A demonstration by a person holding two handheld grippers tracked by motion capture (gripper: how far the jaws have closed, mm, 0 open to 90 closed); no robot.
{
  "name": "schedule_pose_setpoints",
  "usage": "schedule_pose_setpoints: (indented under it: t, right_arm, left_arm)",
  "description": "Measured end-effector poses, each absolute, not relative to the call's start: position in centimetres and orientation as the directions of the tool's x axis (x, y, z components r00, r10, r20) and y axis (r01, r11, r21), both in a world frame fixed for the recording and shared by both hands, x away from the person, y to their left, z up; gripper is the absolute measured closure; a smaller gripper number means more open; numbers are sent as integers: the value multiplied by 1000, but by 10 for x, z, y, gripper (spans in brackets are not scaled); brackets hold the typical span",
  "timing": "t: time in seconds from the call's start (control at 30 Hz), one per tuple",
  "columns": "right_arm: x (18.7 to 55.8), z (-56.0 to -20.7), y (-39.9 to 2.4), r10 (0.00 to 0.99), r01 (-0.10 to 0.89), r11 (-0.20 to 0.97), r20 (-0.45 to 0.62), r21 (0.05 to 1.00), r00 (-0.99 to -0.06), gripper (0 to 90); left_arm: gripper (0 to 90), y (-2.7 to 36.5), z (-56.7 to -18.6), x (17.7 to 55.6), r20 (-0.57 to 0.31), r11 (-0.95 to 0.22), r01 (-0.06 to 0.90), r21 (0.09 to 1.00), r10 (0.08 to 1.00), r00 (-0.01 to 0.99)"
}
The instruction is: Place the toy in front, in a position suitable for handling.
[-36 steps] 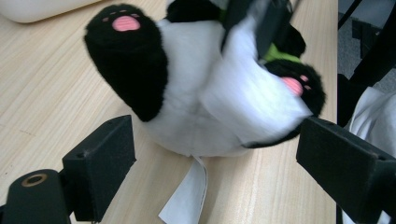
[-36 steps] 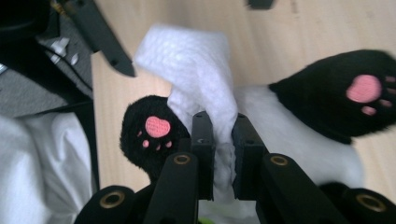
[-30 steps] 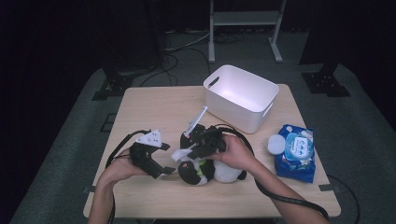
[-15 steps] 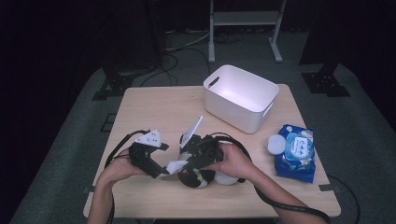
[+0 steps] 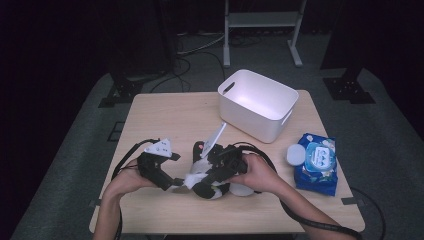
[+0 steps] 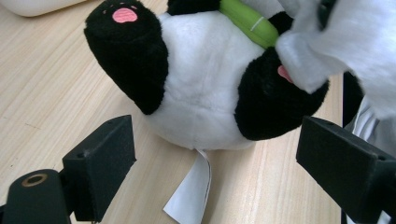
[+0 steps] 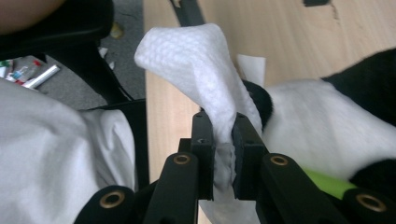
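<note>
Since the earlier frames the right tongs [image 5: 200,176] have slid left and nearer along the panda plush [image 5: 210,187], carrying the white wipe [image 5: 192,179] with them; the left tongs [image 5: 172,182] have kept their place. The right tongs are clamped on the wipe, seen in the right gripper view with the cloth [image 7: 210,93] pinched between closed jaws and folded over onto the toy's fur, which suits rubbing the plush clean. The left tongs stand wide open with nothing in them; in the left gripper view the panda [image 6: 205,93] lies on its back just beyond the jaws, its paper tag [image 6: 191,191] trailing toward them, so that hand looks ready to steady the toy rather than grip it.

The plush rests near the middle of the desk [image 5: 165,115], toward the near edge. The white bin [image 5: 257,105] sits far right and the wipe packet [image 5: 316,161] by the right edge, both well apart from the work. Bare desk lies to the far left, leaving room for strokes.
</note>
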State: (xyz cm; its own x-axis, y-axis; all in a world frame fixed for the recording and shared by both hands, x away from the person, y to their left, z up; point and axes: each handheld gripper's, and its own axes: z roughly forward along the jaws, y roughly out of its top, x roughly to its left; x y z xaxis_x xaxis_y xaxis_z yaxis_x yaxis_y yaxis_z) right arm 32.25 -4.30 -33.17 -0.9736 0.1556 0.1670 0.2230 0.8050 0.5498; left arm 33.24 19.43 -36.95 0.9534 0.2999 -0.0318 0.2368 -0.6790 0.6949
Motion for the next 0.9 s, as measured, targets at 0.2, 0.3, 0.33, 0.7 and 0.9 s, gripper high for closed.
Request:
schedule_pose_setpoints:
  t: [0.2,0.3,0.33,0.7,0.9]
  right_arm:
    - [338,-328,-57,240,256,805,101,535,-966,810]
    - [352,-327,-70,320,301,794,59,529,-946,811]
    - [356,-328,-74,338,313,788,52,530,-940,811]
    - [364,-352,-83,358,357,794,96,492,-929,814]
    - [356,-358,-86,349,359,785,118,504,-929,817]
  left_arm:
    - [105,193,-370,333,-35,-678,235,696,294,955]
    - [105,191,-371,333,-34,-678,232,697,292,956]
    - [105,191,-371,333,-34,-678,232,697,292,956]
    - [105,190,-367,334,-38,-656,231,719,294,955]
    - [105,185,-365,333,-39,-645,227,730,292,956]
